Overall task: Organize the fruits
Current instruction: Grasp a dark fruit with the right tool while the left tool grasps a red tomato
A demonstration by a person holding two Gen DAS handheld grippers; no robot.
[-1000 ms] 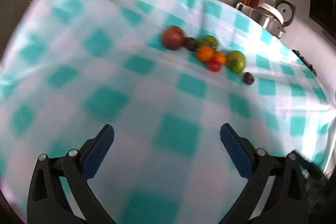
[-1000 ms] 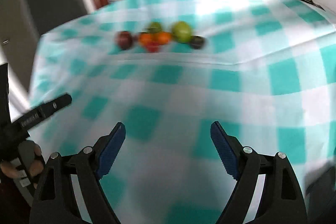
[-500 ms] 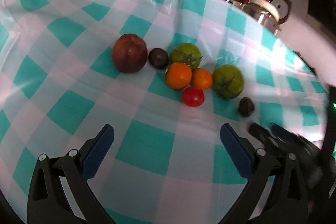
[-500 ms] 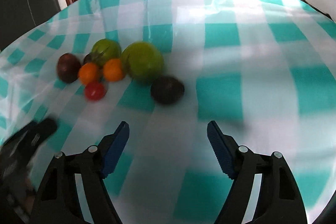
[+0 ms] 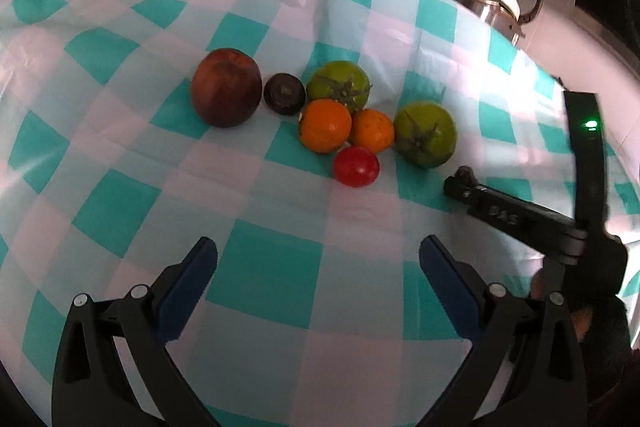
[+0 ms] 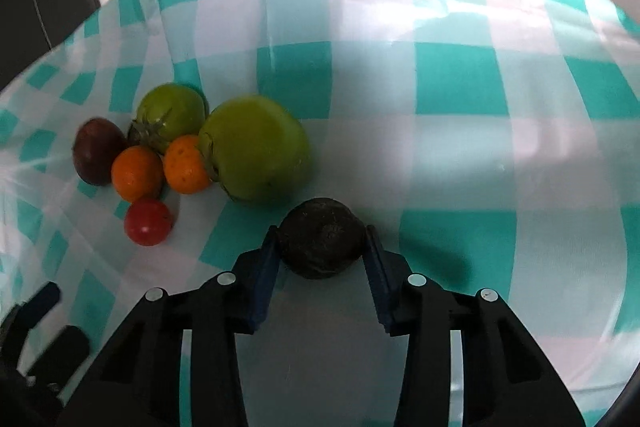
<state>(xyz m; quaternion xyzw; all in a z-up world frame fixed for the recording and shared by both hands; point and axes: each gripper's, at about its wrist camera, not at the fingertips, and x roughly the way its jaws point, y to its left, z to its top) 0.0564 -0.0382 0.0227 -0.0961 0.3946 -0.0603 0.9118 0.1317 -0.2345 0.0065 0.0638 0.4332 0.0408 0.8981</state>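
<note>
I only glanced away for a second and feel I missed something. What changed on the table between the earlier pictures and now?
The right gripper moved in on the small dark fruit lying apart from the pile and closed its fingers against its two sides; half a second ago they were spread wide, short of it. The left gripper came closer to the pile but stays open and empty. The other fruits, like the red tomato, have not shifted on the checked cloth.

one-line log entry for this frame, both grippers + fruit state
left gripper: open, hovering above tablecloth | right gripper: shut on dark round fruit | remaining fruits: clustered, untouched
</note>
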